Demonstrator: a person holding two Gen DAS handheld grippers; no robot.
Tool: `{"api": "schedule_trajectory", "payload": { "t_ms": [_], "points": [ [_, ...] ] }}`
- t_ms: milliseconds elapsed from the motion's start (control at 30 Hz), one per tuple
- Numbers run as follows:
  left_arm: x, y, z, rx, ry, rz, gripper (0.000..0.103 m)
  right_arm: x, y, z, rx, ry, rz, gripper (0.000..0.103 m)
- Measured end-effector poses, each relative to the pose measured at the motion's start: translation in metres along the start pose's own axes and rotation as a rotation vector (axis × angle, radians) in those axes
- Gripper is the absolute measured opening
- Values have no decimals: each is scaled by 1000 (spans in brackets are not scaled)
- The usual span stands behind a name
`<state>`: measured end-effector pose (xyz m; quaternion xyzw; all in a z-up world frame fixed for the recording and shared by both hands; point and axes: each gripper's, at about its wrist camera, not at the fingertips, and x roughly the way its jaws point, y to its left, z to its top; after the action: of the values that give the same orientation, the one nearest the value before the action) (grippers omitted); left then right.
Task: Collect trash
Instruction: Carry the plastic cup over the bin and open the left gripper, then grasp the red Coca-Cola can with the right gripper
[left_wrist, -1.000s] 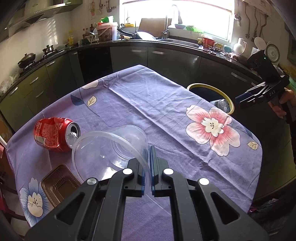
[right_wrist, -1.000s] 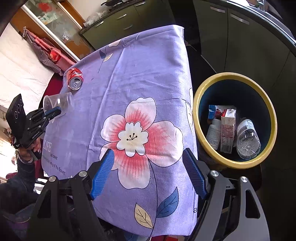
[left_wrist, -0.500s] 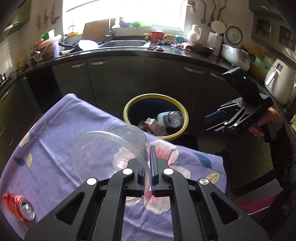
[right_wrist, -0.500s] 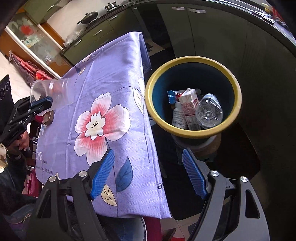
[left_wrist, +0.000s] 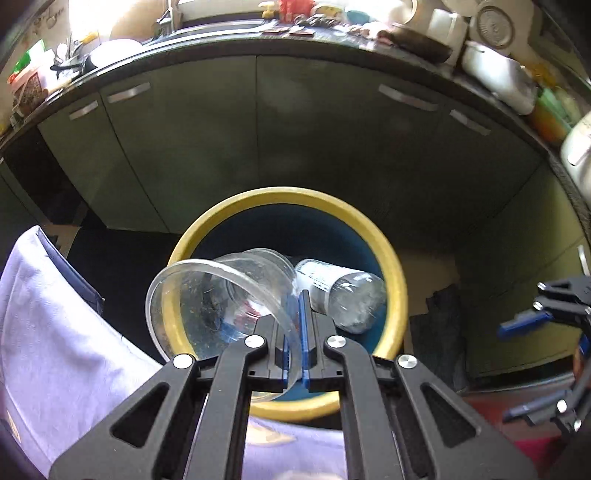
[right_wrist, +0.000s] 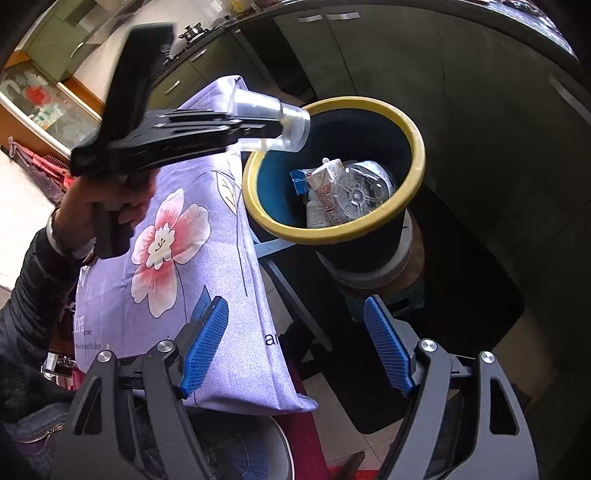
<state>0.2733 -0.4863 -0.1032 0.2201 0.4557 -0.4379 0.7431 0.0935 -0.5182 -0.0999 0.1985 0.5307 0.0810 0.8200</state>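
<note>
My left gripper (left_wrist: 294, 314) is shut on the rim of a clear plastic cup (left_wrist: 229, 295) and holds it over the near edge of the yellow-rimmed trash bin (left_wrist: 391, 266). In the right wrist view the cup (right_wrist: 273, 122) sticks out of the left gripper (right_wrist: 275, 129) above the bin's left rim (right_wrist: 417, 147). The bin holds a clear plastic bottle (right_wrist: 360, 190), a small carton (right_wrist: 325, 177) and a blue wrapper (right_wrist: 299, 181). My right gripper (right_wrist: 295, 350) is open and empty, low beside the table; it also shows in the left wrist view (left_wrist: 535, 354).
The table with the purple flowered cloth (right_wrist: 177, 229) stands left of the bin. Dark green kitchen cabinets (left_wrist: 295, 129) curve behind the bin under a cluttered counter. The bin rests on a white-and-brown stand (right_wrist: 373, 269) on the tiled floor.
My left gripper has carried the cup from over the table to above the bin. The can and brown tray have left its view. My right gripper has stayed open and drawn back lower.
</note>
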Motion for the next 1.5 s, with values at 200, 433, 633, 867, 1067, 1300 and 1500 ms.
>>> {"api": "schedule_trajectory", "payload": {
  "t_ms": [200,433,633,867,1067,1300,1500],
  "points": [
    [-18,11,-15,-69,-44,-12,37,-2,-5,-5,14,0,-4,76],
    [-112,17,-78,-148,-254,-65,38,4,15,1,-26,5,11,76],
    [-202,9,-163,-168,-428,29,59,20,53,14,-104,34,23,76],
    [-276,13,-263,-250,-532,319,93,58,133,44,-265,99,42,76],
    [-318,49,-337,-430,-563,425,96,101,241,70,-479,151,88,80],
    [-333,74,-393,-559,-536,521,96,165,382,111,-682,212,174,80],
    [-331,81,-413,-588,-520,520,96,226,481,145,-866,245,155,89]
  ]
}}
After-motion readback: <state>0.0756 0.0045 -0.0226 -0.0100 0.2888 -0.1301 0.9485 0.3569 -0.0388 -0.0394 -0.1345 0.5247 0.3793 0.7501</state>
